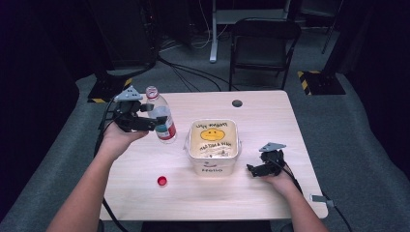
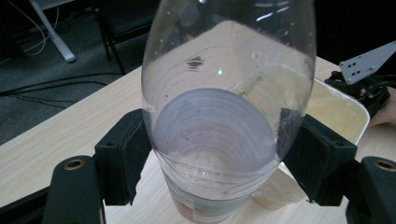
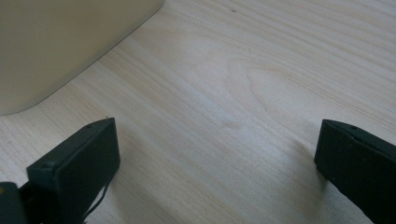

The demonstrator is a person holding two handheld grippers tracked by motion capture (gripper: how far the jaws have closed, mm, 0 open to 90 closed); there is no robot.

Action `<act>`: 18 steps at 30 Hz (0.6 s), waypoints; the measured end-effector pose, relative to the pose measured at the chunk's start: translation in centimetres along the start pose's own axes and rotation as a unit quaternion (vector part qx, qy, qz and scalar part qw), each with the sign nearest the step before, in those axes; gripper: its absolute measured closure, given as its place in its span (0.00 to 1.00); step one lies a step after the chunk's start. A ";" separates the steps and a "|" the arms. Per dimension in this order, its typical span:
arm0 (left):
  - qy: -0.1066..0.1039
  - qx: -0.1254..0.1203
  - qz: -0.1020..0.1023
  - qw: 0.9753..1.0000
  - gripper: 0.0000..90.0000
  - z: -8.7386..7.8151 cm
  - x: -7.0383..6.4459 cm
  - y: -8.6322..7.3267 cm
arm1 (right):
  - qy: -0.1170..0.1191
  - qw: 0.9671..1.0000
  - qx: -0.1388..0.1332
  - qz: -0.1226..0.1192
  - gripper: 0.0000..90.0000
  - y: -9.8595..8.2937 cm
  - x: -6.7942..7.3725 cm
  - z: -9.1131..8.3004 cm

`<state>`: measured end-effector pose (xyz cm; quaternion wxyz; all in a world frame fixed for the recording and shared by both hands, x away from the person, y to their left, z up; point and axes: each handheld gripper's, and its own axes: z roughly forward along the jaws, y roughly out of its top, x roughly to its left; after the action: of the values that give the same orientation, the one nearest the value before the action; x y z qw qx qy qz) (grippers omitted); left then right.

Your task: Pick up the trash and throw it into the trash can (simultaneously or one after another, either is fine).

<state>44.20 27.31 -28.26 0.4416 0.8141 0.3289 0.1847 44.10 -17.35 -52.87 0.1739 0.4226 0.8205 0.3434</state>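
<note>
Left gripper [image 2: 215, 163] clamps my clear bottle [image 2: 224, 93]; right gripper [image 3: 217, 163] rests spread. High view reveals "Hello" on the tub [image 1: 212, 166], red cap [image 1: 162, 181].

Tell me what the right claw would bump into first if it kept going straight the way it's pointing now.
Probably the cream tub. The right claw sits open on the table, pointing left toward the tub's side wall, with bare wood between them. Depth is hard to judge, so it might slide past the tub's near corner.
</note>
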 end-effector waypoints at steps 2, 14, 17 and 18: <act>-0.002 -0.001 0.001 1.000 0.30 -0.1 -0.2 0.4 | 0.000 1.000 0.000 0.000 0.00 0.0 0.0 0.0; -0.010 -0.004 0.010 1.000 0.30 0.0 -1.0 3.1 | 0.000 1.000 0.000 0.000 0.00 0.0 0.0 0.0; -0.013 -0.002 0.013 1.000 0.30 0.3 -1.3 3.6 | 0.000 1.000 0.000 -0.001 0.00 0.0 0.0 0.0; -0.013 -0.002 0.013 1.000 0.30 0.3 -1.3 3.6 | 0.000 1.000 0.000 -0.001 0.00 0.0 0.0 0.0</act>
<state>44.82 24.77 -25.42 0.4453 0.8198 0.3118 0.1803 44.10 -17.35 -52.87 0.1743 0.4220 0.8206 0.3437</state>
